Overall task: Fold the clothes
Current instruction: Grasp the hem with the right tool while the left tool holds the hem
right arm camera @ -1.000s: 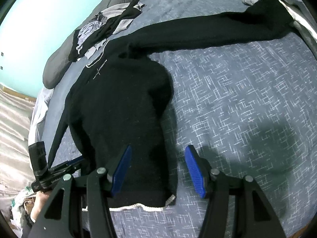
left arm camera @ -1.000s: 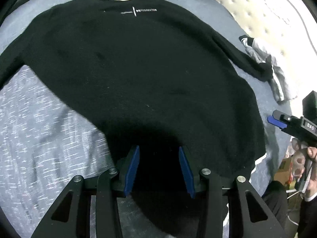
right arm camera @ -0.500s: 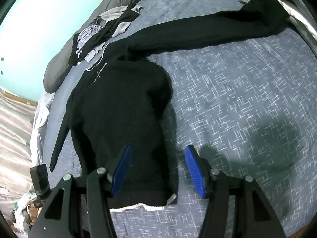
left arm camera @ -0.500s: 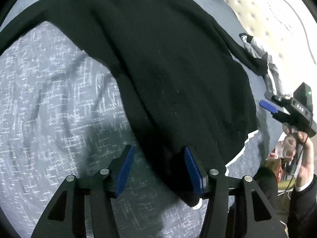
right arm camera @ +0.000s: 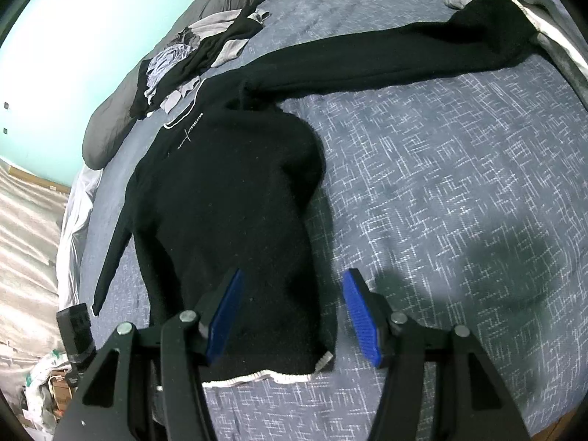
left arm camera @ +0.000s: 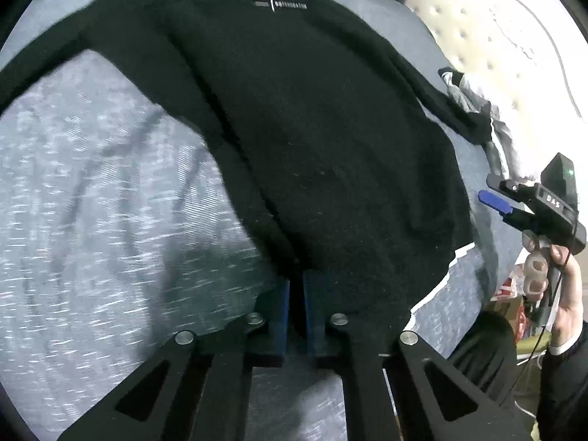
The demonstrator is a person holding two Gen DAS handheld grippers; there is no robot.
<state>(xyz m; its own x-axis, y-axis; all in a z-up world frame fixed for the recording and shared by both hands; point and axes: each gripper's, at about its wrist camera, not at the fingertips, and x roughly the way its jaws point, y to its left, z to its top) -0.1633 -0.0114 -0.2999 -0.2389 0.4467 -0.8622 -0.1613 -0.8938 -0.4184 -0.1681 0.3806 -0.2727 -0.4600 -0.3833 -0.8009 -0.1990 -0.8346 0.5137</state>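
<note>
Now left gripper [left arm camera: 296, 286] just closed, pinching black sweater [left arm camera: 312, 139] at hem corner; right gripper [right arm camera: 292, 312] hovers open over opposite corner. Next: right pinches too, then lift hem toward collar.

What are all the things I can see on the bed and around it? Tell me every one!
sweater: one, black with a white hem and neck trim, spread flat on the bed, one sleeve stretched far out
bedcover: one, blue-grey with white flecks, under the sweater
heap of clothes: one, grey and black, just beyond the sweater's collar
grey and white garment: one, at the tip of the outstretched sleeve
pillow: one, dark grey, along the far side of the bed
wall: pale turquoise, behind the bed
left gripper: black with blue pads, shut on the sweater's lower corner
right gripper: black with blue pads, open above the hem
hand: one, holding the right gripper's handle
</note>
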